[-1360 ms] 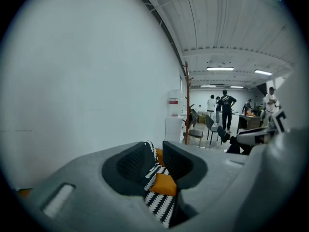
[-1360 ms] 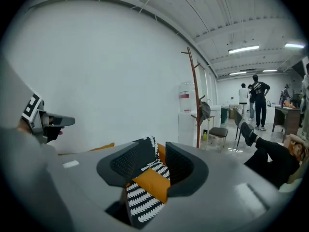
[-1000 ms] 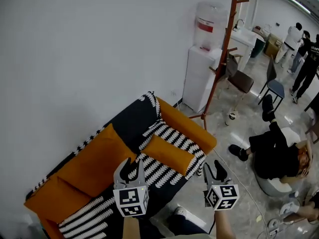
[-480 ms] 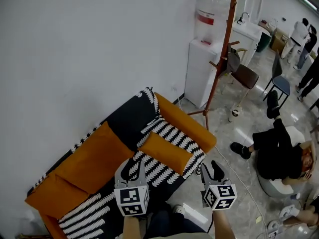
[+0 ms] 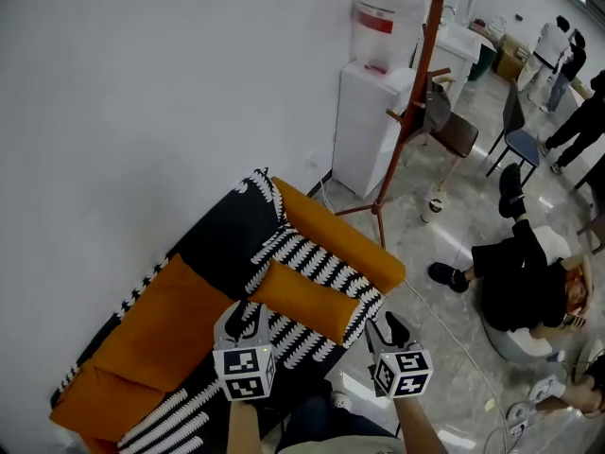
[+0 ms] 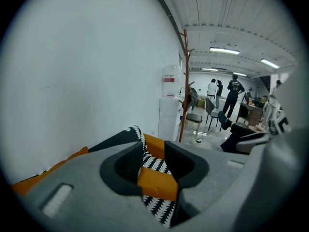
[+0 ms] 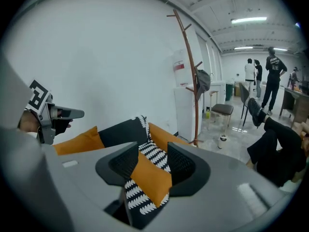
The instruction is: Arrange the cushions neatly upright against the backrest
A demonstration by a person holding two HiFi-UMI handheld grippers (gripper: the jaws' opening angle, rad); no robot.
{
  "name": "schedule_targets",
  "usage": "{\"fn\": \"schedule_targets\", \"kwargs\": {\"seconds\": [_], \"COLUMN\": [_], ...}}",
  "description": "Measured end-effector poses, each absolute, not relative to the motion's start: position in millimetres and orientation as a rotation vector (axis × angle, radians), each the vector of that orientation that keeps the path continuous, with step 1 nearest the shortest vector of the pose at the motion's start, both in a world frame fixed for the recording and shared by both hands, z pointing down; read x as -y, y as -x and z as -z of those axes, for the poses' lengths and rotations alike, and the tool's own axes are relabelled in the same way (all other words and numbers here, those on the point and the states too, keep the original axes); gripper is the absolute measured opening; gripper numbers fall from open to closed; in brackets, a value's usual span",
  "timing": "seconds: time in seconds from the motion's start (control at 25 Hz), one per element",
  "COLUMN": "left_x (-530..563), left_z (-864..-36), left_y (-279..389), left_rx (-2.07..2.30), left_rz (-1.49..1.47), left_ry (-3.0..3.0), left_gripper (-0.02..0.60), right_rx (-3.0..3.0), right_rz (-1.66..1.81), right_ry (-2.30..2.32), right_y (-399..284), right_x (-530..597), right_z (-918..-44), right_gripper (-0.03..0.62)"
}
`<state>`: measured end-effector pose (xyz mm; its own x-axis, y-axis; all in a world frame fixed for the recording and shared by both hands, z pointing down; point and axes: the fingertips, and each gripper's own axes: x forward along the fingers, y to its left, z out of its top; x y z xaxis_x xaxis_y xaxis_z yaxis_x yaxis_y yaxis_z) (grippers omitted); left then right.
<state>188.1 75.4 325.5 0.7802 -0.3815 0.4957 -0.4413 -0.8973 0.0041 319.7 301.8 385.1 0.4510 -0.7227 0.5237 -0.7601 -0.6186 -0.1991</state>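
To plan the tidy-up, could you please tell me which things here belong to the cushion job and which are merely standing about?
Job: small cushion lying on the seat; large cushion against the backrest; left gripper and right gripper, both open and empty.
Not the job: water dispenser; coat stand; chair; reclining person.
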Motion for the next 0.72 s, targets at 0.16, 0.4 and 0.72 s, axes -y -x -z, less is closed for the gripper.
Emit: {"fn": "schedule_targets", "kwargs": {"seconds": [0.16,0.4,0.72], "left_x": [-40.8,0.7,41.2], "left_z": [-359.8,-417.5,-514.6], "left_y": [-213.6,-243.6,-266.8], "left_rx": [0.587,0.450,0.269], "left_rz": [-0.865,-1.008,-1.223], "left_ry": [-2.823,-2.770,-2.674], "left_gripper": [0.158,0.158,0.169], "right_rx": [1.264,1.142,0.983], "right_rz": [-1.036,-1.237,-1.506], "right_ry": [-2.611,-2.652,-2.678], "right_y": [-333.5,-351.8,-359.2], "right_x": [-280.5,-258.9,-245.7], "right_z": [-420.6,-470.5,-548.8], "right_gripper": [0.198,0.199,0.213]}}
